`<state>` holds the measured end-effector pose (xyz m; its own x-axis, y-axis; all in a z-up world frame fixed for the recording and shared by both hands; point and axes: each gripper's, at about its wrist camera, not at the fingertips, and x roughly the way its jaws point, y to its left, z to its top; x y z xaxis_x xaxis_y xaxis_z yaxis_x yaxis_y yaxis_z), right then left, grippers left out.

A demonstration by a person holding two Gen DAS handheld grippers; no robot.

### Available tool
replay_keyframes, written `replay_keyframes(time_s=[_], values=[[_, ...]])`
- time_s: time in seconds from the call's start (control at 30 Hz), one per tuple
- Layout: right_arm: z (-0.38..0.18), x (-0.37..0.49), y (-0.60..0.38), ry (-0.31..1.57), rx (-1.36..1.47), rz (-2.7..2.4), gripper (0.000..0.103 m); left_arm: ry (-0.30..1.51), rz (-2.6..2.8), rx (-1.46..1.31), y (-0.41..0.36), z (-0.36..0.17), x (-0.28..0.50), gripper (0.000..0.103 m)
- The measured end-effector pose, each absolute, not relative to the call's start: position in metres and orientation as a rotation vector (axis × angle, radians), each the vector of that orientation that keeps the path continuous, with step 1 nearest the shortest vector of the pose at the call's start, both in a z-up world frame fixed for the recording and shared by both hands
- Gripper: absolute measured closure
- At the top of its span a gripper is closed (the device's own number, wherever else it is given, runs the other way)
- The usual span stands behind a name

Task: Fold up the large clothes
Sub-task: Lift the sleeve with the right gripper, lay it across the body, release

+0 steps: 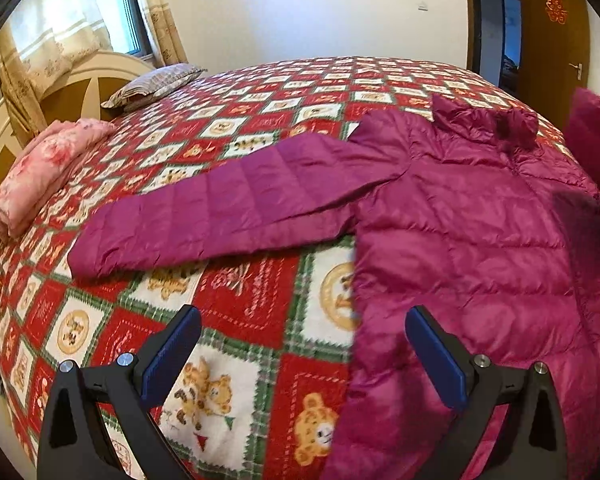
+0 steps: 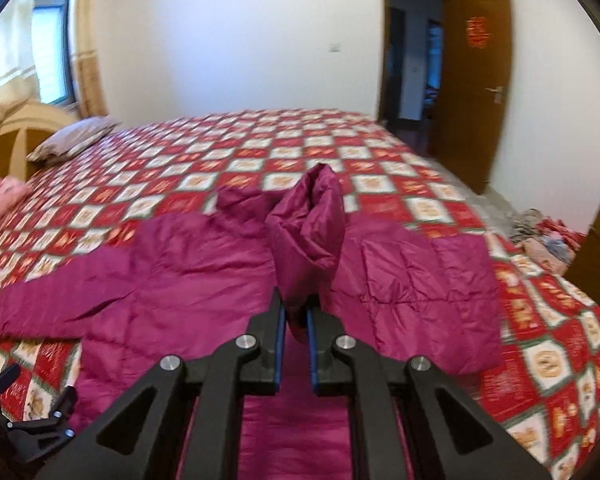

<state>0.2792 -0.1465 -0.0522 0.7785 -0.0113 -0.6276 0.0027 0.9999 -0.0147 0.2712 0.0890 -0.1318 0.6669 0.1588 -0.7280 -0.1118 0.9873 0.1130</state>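
A magenta quilted puffer jacket lies spread on the bed, its left sleeve stretched out flat toward the left. My left gripper hangs open above the bedspread at the jacket's left hem, with nothing between its blue pads. In the right wrist view the jacket fills the middle. My right gripper is shut on the jacket's right sleeve, which stands lifted and bunched above the body of the jacket. The left gripper shows at the lower left of that view.
The bed carries a red, white and green patchwork bedspread. A folded pink blanket and a grey pillow lie by the headboard. An open brown door and a heap of clothes are on the right.
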Motion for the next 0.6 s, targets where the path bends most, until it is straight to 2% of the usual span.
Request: replay_keyframes(time_s=[0.3, 0.33, 0.4, 0.43, 0.47, 0.6], values=[[-0.094, 0.302, -0.078, 0.737, -0.064, 0.117, 0.091, 0.854, 0.177, 0.042, 0.110, -0.141, 0.271, 0.001], [-0.096, 0.304, -0.074, 0.739, -0.060, 0.124, 0.089, 0.855, 0.178, 0.040, 0.111, -0.141, 0.272, 0.001], [-0.101, 0.306, -0.072, 0.747, -0.038, 0.150, 0.066, 0.856, 0.178, 0.035, 0.113, -0.141, 0.273, 0.001], [-0.102, 0.308, -0.070, 0.755, -0.027, 0.164, 0.039, 0.857, 0.177, 0.033, 0.113, -0.141, 0.274, 0.001], [-0.100, 0.306, -0.071, 0.748, -0.009, 0.179, 0.029, 0.860, 0.174, 0.033, 0.112, -0.141, 0.275, 0.001], [-0.080, 0.290, -0.085, 0.676, 0.023, 0.204, 0.029, 0.859, 0.162, 0.046, 0.104, -0.139, 0.279, 0.001]])
